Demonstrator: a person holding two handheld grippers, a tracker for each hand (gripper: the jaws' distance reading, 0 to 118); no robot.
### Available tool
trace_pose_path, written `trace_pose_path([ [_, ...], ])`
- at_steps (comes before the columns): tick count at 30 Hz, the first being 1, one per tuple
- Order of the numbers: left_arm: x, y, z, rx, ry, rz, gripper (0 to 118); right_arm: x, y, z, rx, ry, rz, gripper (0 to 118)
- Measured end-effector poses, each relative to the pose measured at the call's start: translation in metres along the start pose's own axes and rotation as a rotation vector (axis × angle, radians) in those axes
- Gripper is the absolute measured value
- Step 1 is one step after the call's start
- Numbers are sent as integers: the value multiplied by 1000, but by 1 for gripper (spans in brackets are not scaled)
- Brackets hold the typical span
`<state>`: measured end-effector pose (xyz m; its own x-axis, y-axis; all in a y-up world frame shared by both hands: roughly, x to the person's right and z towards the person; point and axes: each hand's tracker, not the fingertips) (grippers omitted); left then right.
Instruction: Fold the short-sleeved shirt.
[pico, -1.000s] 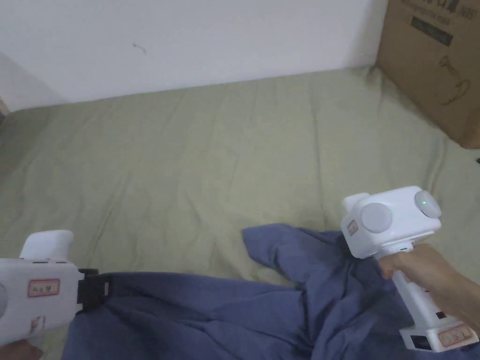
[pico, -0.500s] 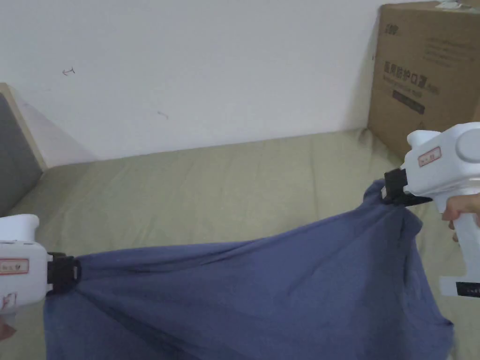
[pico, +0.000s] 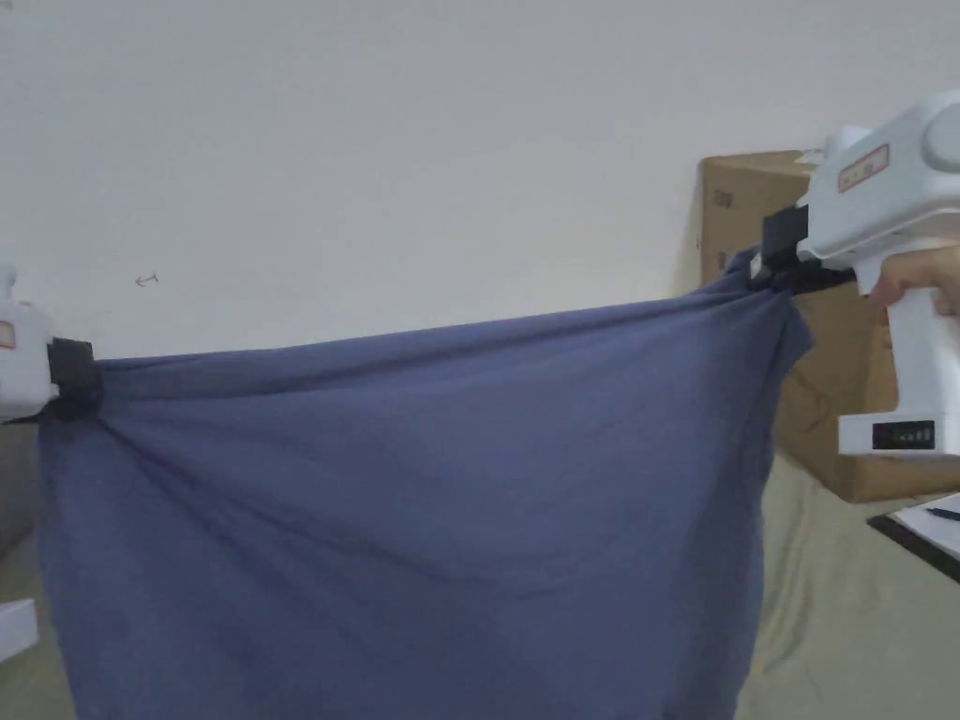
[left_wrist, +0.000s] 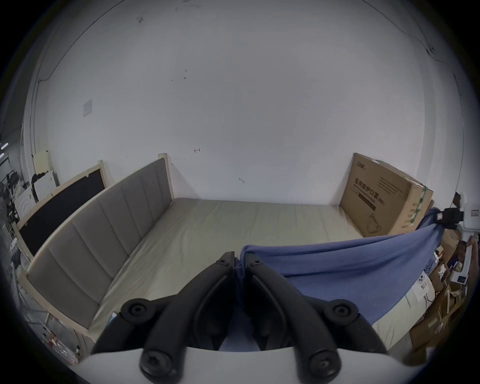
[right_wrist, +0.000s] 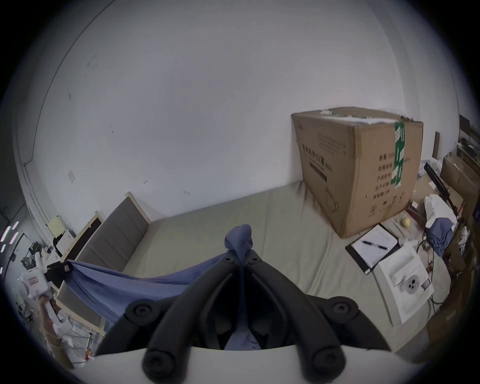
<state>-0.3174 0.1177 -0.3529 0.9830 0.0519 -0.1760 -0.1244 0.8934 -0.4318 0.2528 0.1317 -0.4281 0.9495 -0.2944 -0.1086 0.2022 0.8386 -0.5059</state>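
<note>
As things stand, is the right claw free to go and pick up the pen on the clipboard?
Probably not yet. The right claw is shut on a corner of the blue shirt, which hangs stretched between it and the left claw. The pen lies uncovered, but reaching it means letting go first.

The shirt (pico: 403, 506) is soft matt blue cloth. The box (right_wrist: 363, 169) is plain matt cardboard. The bedsheet (left_wrist: 220, 233) is smooth olive cloth.
</note>
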Motion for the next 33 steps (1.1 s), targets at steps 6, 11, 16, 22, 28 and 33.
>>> trace_pose_path([
  [6, 15, 73, -57, 6, 22, -10, 4, -30, 89, -34, 67, -43, -8, 0],
  [11, 35, 149, -104, 71, 61, -21, 4, -48, 175, -64, 138, -59, -36, 0],
  [16, 53, 205, -142, 118, 65, -51, 4, -60, 224, -79, 183, -99, -8, 0],
  [22, 64, 231, -171, 167, 65, -33, 4, -66, 238, -93, 231, -130, 30, 0],
  [28, 62, 202, -220, 164, 94, -48, 4, -59, 209, -142, 190, -147, 45, 0],
  [33, 59, 137, -297, 53, 136, -79, 4, -43, 152, -231, 31, -179, 48, 0],
])
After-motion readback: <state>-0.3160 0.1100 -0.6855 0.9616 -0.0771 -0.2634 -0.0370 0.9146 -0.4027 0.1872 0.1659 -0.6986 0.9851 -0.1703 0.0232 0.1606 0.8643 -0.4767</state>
